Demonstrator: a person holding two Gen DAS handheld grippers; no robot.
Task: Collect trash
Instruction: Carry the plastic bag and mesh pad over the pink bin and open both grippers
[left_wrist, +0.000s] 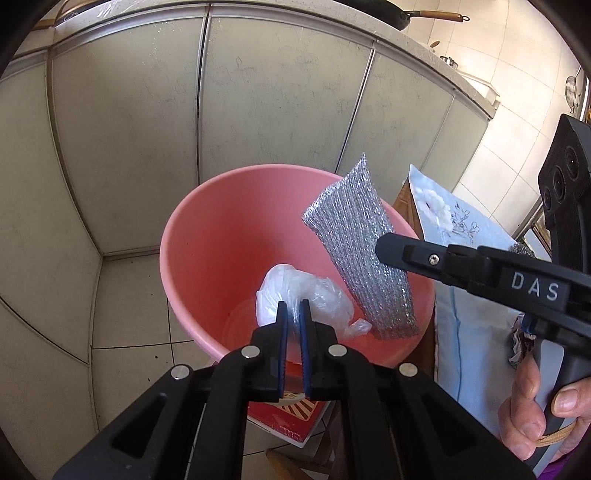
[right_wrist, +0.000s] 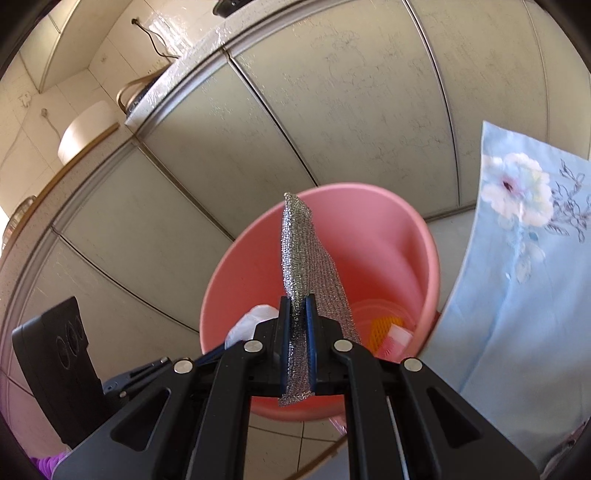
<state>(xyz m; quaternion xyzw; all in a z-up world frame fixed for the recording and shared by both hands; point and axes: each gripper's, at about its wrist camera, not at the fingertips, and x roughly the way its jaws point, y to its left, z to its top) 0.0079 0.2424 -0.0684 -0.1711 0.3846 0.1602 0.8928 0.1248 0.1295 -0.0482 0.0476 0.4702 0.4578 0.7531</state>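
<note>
Left wrist view shows the left gripper (left_wrist: 293, 312) pinching a crumpled clear plastic bag (left_wrist: 303, 295) low inside the pink bucket (left_wrist: 207, 236), near its front wall. Beside it the right gripper (right_wrist: 297, 308) (its handle gripped by a hand (left_wrist: 535, 410)) is clamped on a silver mesh scouring cloth (right_wrist: 303, 254), which stands up over the bucket's right rim, next to a blue floral cloth (right_wrist: 517, 258).

The near rim of the pink bucket (left_wrist: 207, 206) is hidden behind the left gripper (left_wrist: 293, 314). Small orange and pink items (right_wrist: 391, 332) at its bottom cannot be identified. The flowered blue cloth (right_wrist: 517, 295) is cut off by the right edge.
</note>
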